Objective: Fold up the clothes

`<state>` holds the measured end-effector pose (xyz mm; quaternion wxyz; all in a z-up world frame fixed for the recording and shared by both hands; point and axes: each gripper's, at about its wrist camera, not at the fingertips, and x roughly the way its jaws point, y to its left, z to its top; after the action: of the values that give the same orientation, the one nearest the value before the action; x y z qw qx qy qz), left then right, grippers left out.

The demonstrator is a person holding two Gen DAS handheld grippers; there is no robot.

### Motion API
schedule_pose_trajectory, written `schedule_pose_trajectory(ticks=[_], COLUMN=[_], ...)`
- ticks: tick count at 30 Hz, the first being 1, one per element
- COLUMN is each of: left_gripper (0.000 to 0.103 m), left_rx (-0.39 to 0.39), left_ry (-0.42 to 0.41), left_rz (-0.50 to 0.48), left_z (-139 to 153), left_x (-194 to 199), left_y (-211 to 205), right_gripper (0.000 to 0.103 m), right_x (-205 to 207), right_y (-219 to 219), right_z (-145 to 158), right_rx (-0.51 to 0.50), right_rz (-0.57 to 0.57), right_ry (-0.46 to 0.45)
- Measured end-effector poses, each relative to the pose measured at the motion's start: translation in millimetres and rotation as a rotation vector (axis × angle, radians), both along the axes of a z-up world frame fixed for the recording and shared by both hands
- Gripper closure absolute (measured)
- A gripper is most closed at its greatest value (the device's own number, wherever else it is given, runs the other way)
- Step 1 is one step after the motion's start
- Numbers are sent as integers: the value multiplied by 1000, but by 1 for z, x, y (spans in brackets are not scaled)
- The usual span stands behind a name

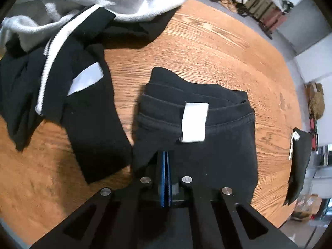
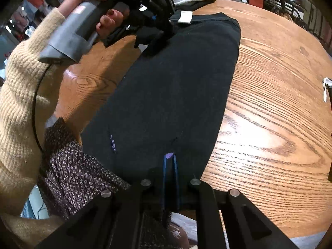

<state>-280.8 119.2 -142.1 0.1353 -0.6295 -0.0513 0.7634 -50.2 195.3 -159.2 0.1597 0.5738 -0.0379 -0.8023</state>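
Garment under work: black folded piece (image 1: 207, 145) lying on the round wooden table (image 1: 207, 51), white label (image 1: 195, 122) at its waistband end.

Left gripper (image 1: 165, 155): blue pads pressed together on the near edge of the black piece, at its label end; cloth bunches up around the fingers. In the right wrist view the same gripper (image 2: 164, 35) sits at the far end of the piece, beside the label (image 2: 185, 17), carried by a hand (image 2: 93, 6) in a cream knitted sleeve (image 2: 18, 95). A thin black cable runs down from the grey handle.

Right gripper (image 2: 170, 159): pads nearly together, pinching the opposite edge of the black piece, at the table rim. A speckled dark knit garment (image 2: 78, 161) lies just left of this gripper.

Relative to the black piece, left wrist view: a heap of black clothing with a white ribbed stripe (image 1: 62, 78) lies to the left, touching its near corner; a grey-white garment (image 1: 93, 2) lies beyond that heap; a small dark folded item with a white cord (image 1: 298, 161) sits well apart to the right, at the table edge.
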Motion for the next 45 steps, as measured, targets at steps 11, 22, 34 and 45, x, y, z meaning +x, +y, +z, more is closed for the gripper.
schedule_pose_trajectory(ticks=[11,22,34,45], left_gripper=[61,60,59,84], left_rx=[28,288,279,290], left_ry=[-2,-124,-247,-176], left_rz=[-127,91,223,139], left_z=[3,-27,-34,-43], left_x=[163,201,225,237], left_y=[-50,-88,-65,-34], right_gripper=[63,51,49,84], right_x=[23,36,29,33], right_y=[58,30,37,39], right_z=[6,20,-7,-12], right_rx=[-229,-24,-146,-252], right_rz=[-217,-185,-277,-265], right_ry=[-79,31,-104,-93])
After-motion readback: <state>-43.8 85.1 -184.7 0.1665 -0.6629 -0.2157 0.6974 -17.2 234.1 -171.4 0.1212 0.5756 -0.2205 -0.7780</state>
